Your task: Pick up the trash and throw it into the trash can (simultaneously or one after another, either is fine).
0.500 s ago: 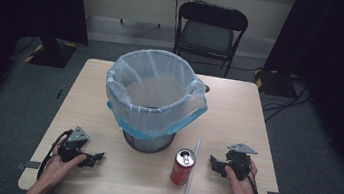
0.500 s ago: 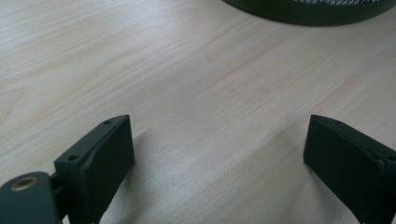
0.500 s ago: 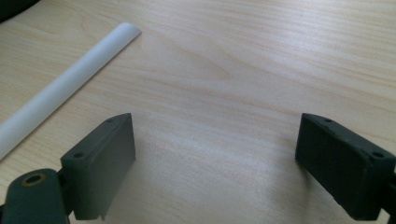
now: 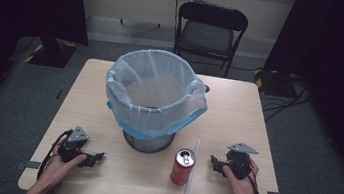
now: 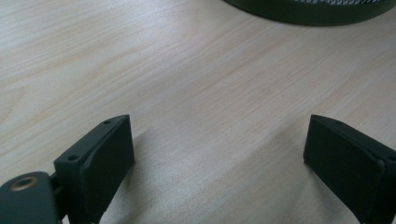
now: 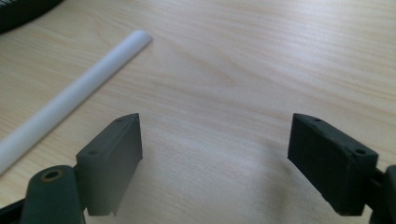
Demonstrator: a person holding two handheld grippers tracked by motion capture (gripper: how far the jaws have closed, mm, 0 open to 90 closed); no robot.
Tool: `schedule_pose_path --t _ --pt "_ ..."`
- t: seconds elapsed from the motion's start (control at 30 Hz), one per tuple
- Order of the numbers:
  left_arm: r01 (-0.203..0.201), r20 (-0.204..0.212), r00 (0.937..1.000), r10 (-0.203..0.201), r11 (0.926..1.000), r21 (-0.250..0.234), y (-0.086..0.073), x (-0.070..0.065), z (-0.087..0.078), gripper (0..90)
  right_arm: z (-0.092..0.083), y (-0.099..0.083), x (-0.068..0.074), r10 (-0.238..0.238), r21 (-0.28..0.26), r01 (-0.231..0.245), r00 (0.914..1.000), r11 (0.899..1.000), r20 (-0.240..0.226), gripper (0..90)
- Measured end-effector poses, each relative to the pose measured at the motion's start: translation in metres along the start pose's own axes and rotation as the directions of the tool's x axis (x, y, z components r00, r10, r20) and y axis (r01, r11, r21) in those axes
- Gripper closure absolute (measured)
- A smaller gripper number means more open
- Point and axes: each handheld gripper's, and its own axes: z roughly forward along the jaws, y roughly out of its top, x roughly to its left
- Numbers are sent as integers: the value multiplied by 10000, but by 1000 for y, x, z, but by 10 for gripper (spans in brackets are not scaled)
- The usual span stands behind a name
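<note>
- Soda can (image 4: 183,167): red, upright, at the near edge of the worktop (image 4: 84,95), just in front of the bin's base. A white straw (image 4: 191,170) lies flat just to its right, running near to far.
- Right tool (image 4: 213,163): low over the worktop, jaws wide apart, nothing held. It sits just right of the straw, jaws facing it and the can beyond.
- Left tool (image 4: 97,157): well to the can's left, jaws equally wide, nothing held, pointed at bare wood with the bin's dark base ahead.
- Judged step: clearing litter into the bin. Your right tool is closest to both items.
- For the straw: come down square across it, jaws either side, and close gently, since it may roll or flatten.
- For the can: grip mid-body, lift straight, clear the rim before release.
- Bin (image 4: 155,100): mesh, lined with a pale bag, mid-worktop; I can't make out any contents.
- Folding chair (image 4: 210,29) beyond the far edge.
- Count: one can, one straw, one bin, one chair, two tools.
</note>
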Motion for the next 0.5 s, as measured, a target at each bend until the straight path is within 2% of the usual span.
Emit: schedule_pose_path --t 0.1,0.27,0.37,0.5 --pt "-3 -18 10000 3 10000 20 0 0 0 80 -3 2 1 -51 -91 50 10000 9999 -76 185" --pt "42 -11 10000 -42 10000 -2 0 0 0 79 -12 4 5 -185 -90 180 9976 9998 -663 187" --pt "39 -13 10000 -39 10000 -2 0 0 0 79 -18 3 10 -295 -115 285 9940 9995 -1058 187" --pt "40 -12 10000 -40 10000 -4 0 0 0 79 -28 2 18 -666 13 676 9861 9977 -1520 188"
